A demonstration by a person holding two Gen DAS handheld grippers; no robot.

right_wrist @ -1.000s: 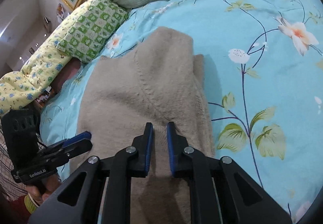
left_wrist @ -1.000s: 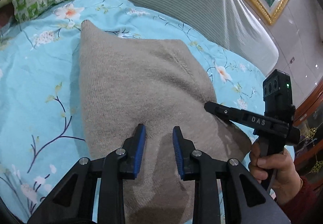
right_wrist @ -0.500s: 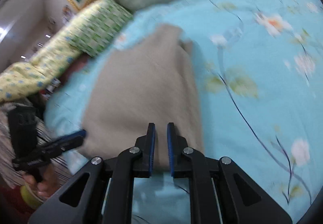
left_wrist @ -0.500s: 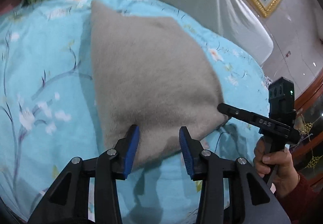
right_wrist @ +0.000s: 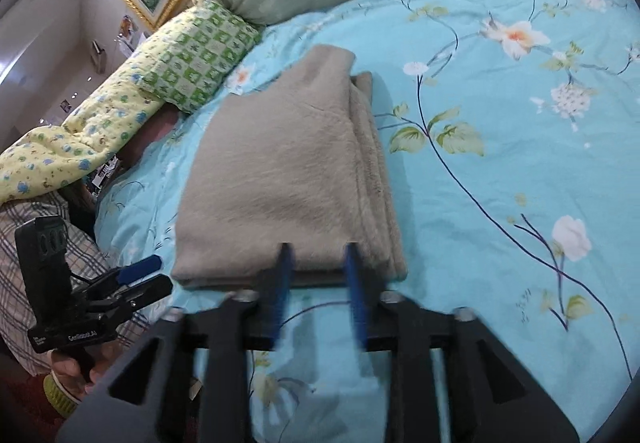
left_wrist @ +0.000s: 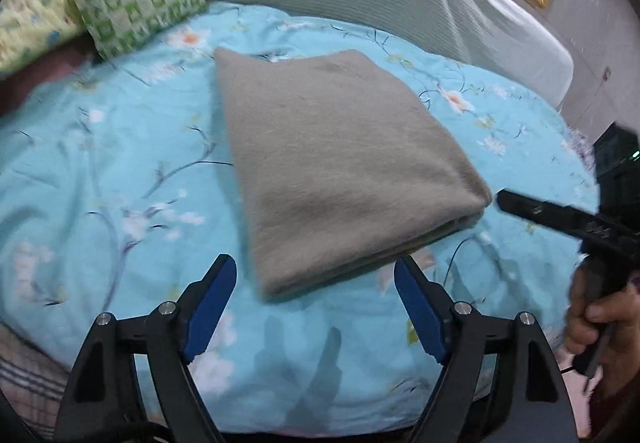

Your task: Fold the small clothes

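Floral bedspread (left_wrist: 120, 179); folded beige sweater (left_wrist: 340, 159) lies just ahead of both grippers. Left gripper (left_wrist: 314, 303) wide open, right gripper (right_wrist: 318, 283) parted (blurred), both empty. Risk: a finger snagging the near edge, undoing the fold.

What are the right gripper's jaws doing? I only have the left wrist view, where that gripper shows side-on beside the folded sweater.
Observer: In the right wrist view, the right gripper has its jaws apart at the near edge of the sweater, with nothing between them.
Operator: Is the fold tidy on that side?
Observer: Mostly. The right edge shows stacked layers, and a lower layer pokes out past the top one at the far corner.
Operator: How does the left gripper look from there?
Observer: The left gripper is off the sweater's near left corner, clear of the fabric.
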